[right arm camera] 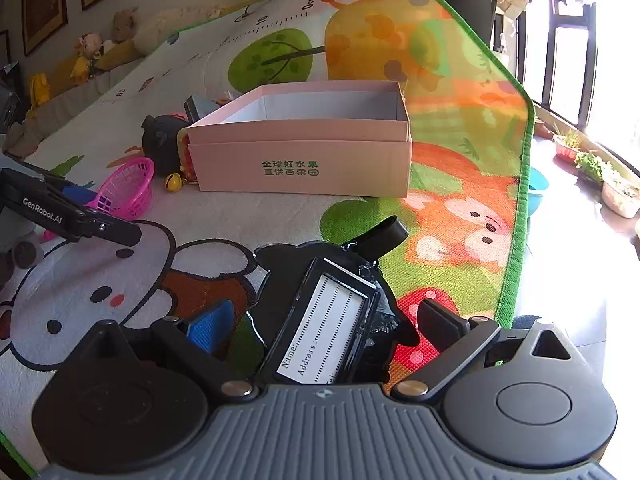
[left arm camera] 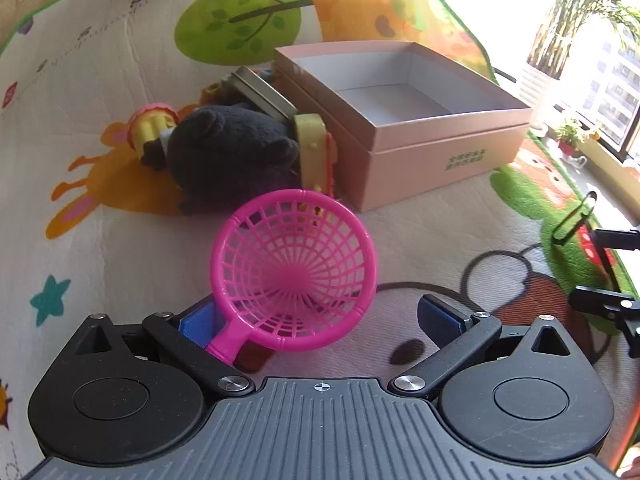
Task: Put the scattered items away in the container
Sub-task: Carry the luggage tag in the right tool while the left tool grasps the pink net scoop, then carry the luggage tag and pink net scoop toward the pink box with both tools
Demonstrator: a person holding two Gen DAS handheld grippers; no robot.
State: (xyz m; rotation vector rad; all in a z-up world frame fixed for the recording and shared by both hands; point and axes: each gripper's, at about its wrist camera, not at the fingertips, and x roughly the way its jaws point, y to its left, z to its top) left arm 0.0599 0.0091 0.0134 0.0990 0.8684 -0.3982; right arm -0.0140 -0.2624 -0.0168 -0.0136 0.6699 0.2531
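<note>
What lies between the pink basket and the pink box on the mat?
In the left wrist view, a dark plush toy and a yellow-green toy block lie between the pink basket and the pink box, leaning against its wall.

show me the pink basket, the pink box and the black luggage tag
pink basket (left arm camera: pixel 294 268), left wrist view, centre of its mesh bottom
pink box (right arm camera: pixel 304 168), right wrist view, front wall at the green print
black luggage tag (right arm camera: pixel 324 332), right wrist view, white address card

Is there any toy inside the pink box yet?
No, the box shows only its bare white bottom, while the toys lie outside it on the mat.
</note>
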